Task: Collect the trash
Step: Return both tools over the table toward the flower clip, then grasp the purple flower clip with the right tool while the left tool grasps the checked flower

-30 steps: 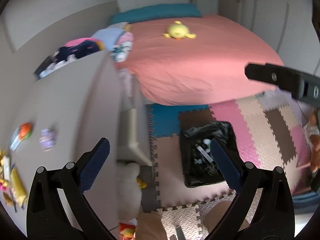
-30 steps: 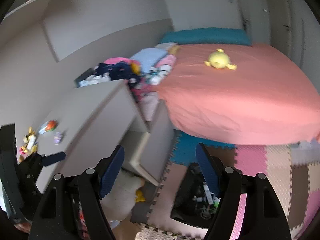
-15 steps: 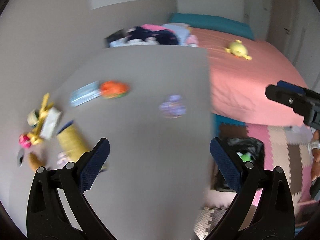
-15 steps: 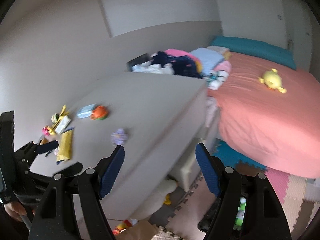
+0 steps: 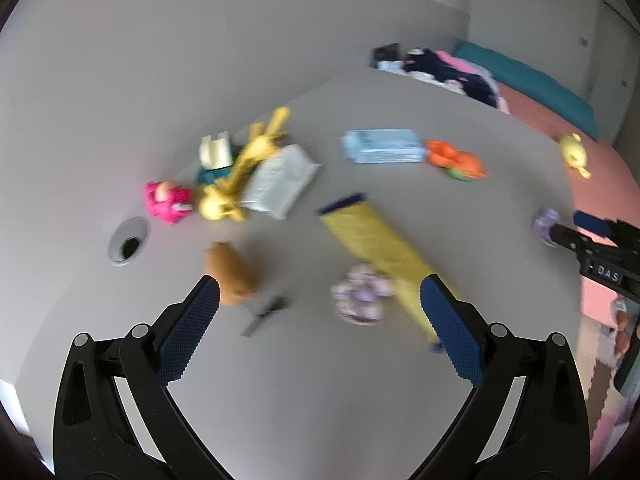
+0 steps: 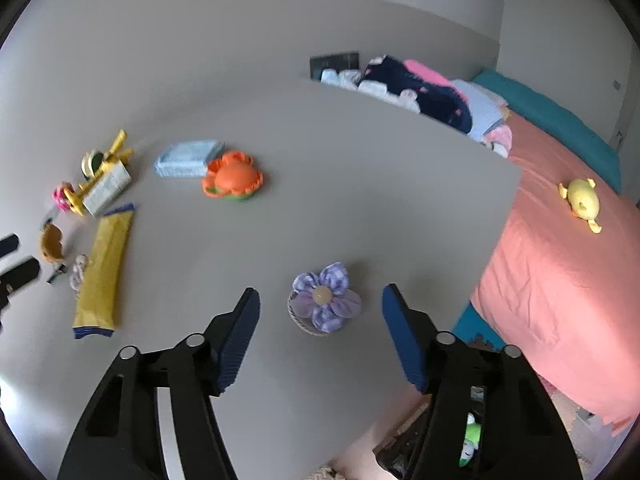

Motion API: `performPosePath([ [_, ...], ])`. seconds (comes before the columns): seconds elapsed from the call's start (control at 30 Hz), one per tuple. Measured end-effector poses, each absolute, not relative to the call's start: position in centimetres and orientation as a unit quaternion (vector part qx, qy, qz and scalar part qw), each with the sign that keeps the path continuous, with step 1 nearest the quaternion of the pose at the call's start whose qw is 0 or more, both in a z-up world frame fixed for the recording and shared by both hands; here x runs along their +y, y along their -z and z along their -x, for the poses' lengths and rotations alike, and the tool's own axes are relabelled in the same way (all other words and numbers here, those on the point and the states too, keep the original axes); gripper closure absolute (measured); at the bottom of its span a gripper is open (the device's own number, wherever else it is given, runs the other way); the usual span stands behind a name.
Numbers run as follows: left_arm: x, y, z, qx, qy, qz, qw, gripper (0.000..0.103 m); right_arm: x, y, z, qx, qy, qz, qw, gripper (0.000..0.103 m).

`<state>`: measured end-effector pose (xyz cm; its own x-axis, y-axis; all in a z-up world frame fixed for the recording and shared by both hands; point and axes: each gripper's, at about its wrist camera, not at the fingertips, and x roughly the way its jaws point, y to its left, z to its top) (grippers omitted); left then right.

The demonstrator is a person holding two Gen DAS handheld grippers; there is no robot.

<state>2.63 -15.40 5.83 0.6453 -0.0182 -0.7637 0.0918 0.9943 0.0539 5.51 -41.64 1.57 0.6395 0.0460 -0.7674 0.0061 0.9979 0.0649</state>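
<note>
my left gripper (image 5: 320, 316) hangs over the grey desk (image 5: 360, 380) with its jaws spread wide and nothing between them. just ahead of it lies the trash i see best: a long yellow wrapper (image 5: 384, 256), flat, with a dark blue strip at each end, running slantwise from the middle of the desk toward my right finger. a small crumpled lilac scrap (image 5: 362, 298) sits touching its near edge, blurred. a brown lump (image 5: 230, 274) lies by my left finger, with a thin dark stick (image 5: 266, 314) just beside it. farther off are a pale blue packet (image 5: 382, 146), a white printed packet (image 5: 280, 182), a pink toy (image 5: 168, 198) and a yellow toy (image 5: 244, 168).

my right gripper (image 6: 320, 332) is also wide open and empty, low over the desk near the edge by the bed (image 6: 568, 280). a purple fabric flower (image 6: 324, 298) lies between its fingertips, touching neither. an orange flower toy (image 6: 232, 178) sits farther back, beside the blue packet.
</note>
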Motion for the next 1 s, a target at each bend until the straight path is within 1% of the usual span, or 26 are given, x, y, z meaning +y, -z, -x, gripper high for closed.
performPosePath([
  [0.07,-14.1,-5.6,-3.3,0.425,0.016,-0.035,0.905,0.006,-41.5,-1.1,-6.2,0.432,-0.012,-0.028,0.901,0.049],
  [0.1,-13.5,-5.4,-3.4,0.426,0.012,-0.029,0.904,0.006,-41.4,-0.8,-6.4,0.438,-0.013,-0.027,0.898,0.058],
  [0.13,-13.0,-5.4,-3.8,0.429,0.008,-0.021,0.903,0.006,-41.4,-0.4,-6.7,0.446,-0.012,-0.027,0.895,0.068],
  [0.2,-12.2,-5.3,-4.1,0.429,0.008,-0.008,0.903,0.006,-41.5,-0.1,-6.8,0.448,-0.012,-0.027,0.894,0.078],
  [0.23,-12.2,-5.4,-4.0,0.427,0.015,-0.004,0.904,0.006,-41.4,-0.1,-6.8,0.447,-0.013,-0.025,0.894,0.084],
  [0.3,-12.8,-5.6,-3.8,0.423,0.029,-0.013,0.906,0.006,-41.3,-0.1,-6.8,0.448,-0.015,-0.024,0.893,0.088],
  [0.33,-13.2,-5.7,-3.8,0.421,0.038,-0.022,0.906,0.007,-41.3,-0.1,-6.9,0.449,-0.015,-0.026,0.893,0.088],
  [0.37,-13.7,-5.8,-3.7,0.419,0.045,-0.030,0.906,0.016,-41.3,-0.1,-6.9,0.450,-0.015,-0.030,0.893,0.088],
  [0.4,-14.2,-5.7,-3.6,0.417,0.055,-0.039,0.906,0.033,-41.4,-0.1,-7.0,0.450,-0.014,-0.034,0.892,0.088],
  [0.43,-14.5,-5.5,-3.7,0.422,0.065,-0.040,0.903,0.039,-41.5,-0.1,-7.0,0.451,-0.014,-0.040,0.892,0.088],
  [0.47,-14.8,-5.3,-3.8,0.428,0.076,-0.038,0.900,0.054,-41.5,-0.1,-7.1,0.451,-0.015,-0.046,0.891,0.088],
  [0.5,-15.1,-5.0,-3.9,0.435,0.088,-0.036,0.895,0.064,-41.7,-0.1,-7.1,0.452,-0.016,-0.053,0.890,0.088],
  [0.57,-15.7,-4.1,-3.9,0.446,0.106,-0.042,0.888,0.066,-41.9,-0.2,-7.1,0.454,-0.019,-0.055,0.889,0.088],
  [0.7,-16.7,-2.9,-3.9,0.454,0.133,-0.059,0.879,0.066,-41.9,-0.2,-6.9,0.454,-0.021,-0.056,0.889,0.088],
  [0.87,-17.3,-1.7,-4.7,0.465,0.129,-0.072,0.873,0.066,-42.0,-0.2,-6.9,0.455,-0.022,-0.056,0.888,0.088],
  [1.0,-17.8,-1.3,-4.8,0.459,0.129,-0.085,0.875,0.066,-41.9,-0.2,-7.0,0.455,-0.022,-0.054,0.889,0.088],
])
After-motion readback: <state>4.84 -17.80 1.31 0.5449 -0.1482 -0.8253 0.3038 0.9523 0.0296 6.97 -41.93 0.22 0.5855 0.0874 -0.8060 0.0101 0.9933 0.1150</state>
